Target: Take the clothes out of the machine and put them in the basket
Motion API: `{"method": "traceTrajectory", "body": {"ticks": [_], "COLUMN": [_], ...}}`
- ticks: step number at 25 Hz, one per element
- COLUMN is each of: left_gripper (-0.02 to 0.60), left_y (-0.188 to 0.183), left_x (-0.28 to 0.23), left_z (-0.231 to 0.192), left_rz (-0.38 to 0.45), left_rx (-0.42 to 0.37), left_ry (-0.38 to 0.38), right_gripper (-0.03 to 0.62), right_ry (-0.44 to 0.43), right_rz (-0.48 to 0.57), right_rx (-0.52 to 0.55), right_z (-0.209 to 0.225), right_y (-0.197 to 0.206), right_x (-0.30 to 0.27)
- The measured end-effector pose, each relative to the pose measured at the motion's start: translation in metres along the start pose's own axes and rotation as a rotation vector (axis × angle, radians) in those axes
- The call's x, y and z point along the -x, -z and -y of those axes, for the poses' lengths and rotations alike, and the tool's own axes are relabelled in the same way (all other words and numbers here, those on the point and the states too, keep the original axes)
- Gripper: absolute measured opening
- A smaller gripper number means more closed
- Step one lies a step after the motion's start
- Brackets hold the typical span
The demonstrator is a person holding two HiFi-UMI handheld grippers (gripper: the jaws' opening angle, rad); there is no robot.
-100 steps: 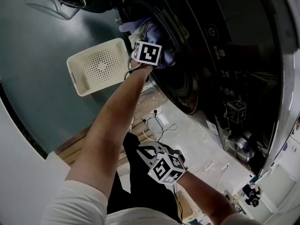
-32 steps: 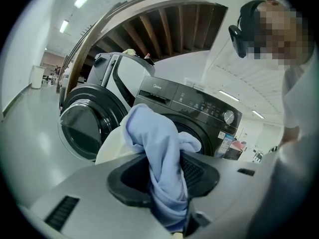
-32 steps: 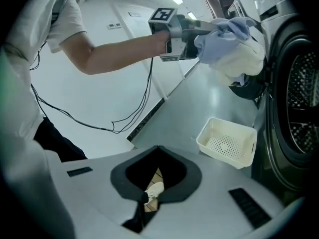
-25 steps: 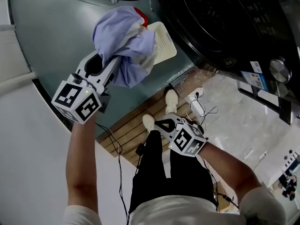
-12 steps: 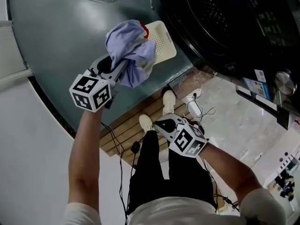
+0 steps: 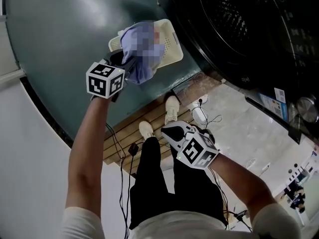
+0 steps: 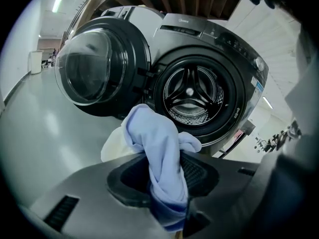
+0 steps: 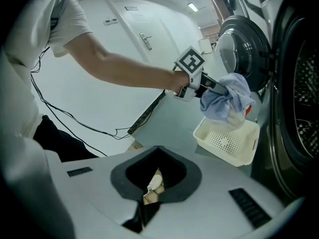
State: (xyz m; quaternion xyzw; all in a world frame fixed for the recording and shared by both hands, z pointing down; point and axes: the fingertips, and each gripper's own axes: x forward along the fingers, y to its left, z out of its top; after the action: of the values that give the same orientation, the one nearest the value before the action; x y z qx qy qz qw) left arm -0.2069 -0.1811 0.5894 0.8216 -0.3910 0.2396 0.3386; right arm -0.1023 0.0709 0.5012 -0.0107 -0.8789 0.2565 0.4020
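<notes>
Partly the bundled clothes (image 6: 141, 67) cover the basket (image 6: 173, 45)

Basket (image 6: 172, 47) half hidden behind clothes (image 6: 141, 69), machine (image 6: 227, 36) cut off at top edge

Bunched pale-blue clothes (image 8: 227, 101) hang just over the cream perforated basket (image 8: 224, 141) — beside the open-doored machine (image 7: 199, 39).

the cloth (image 8: 227, 101) hangs in the left gripper (image 8: 207, 86) just above the basket (image 8: 227, 143), which sits on the floor (image 8: 172, 126) before the machine (image 7: 219, 49), near its drum (image 7: 192, 96); the door (image 7: 92, 68) stands left.
</notes>
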Motion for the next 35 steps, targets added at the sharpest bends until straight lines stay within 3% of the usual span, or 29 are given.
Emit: {"method": "traceTrajectory", "body": {"ticks": [8,17,23,28,29,35], "left_gripper": [0.153,0.167,0.192,0.250,0.279,0.265], "left_y": [0.050,0.111,0.136,0.140,0.139,0.130], "left_x": [-0.073,-0.129,-0.146,-0.146,-0.144,-0.119], "left_z": [-0.037,-0.071,-0.090,-0.105,-0.104,-0.086], "left_rz": [-0.142,-0.329,-0.382,-0.419,-0.422,-0.394], "left_rx": [-0.024,-0.049,-0.054,-0.075,-0.075,-0.057], "left_ry": [-0.034,-0.129,-0.187,-0.282,-0.284,-0.271], "right_gripper": [0.003,0.003,0.003,0.003,0.003,0.003], "right_ry": [-0.005,-0.011,-0.020,-0.013,-0.010,-0.004], "right_rz": [-0.016,-0.051,-0.070,-0.064,-0.060,-0.030], "right_rx": [-0.009,0.007,0.014,0.020,0.014,0.019], "right_z": [0.023,0.051,0.055,0.056,0.055,0.043], "right_y": [0.013,0.038,0.048,0.054,0.054,0.039], "right_x": [0.001,0.002,0.002,0.001,0.000,0.003]}}
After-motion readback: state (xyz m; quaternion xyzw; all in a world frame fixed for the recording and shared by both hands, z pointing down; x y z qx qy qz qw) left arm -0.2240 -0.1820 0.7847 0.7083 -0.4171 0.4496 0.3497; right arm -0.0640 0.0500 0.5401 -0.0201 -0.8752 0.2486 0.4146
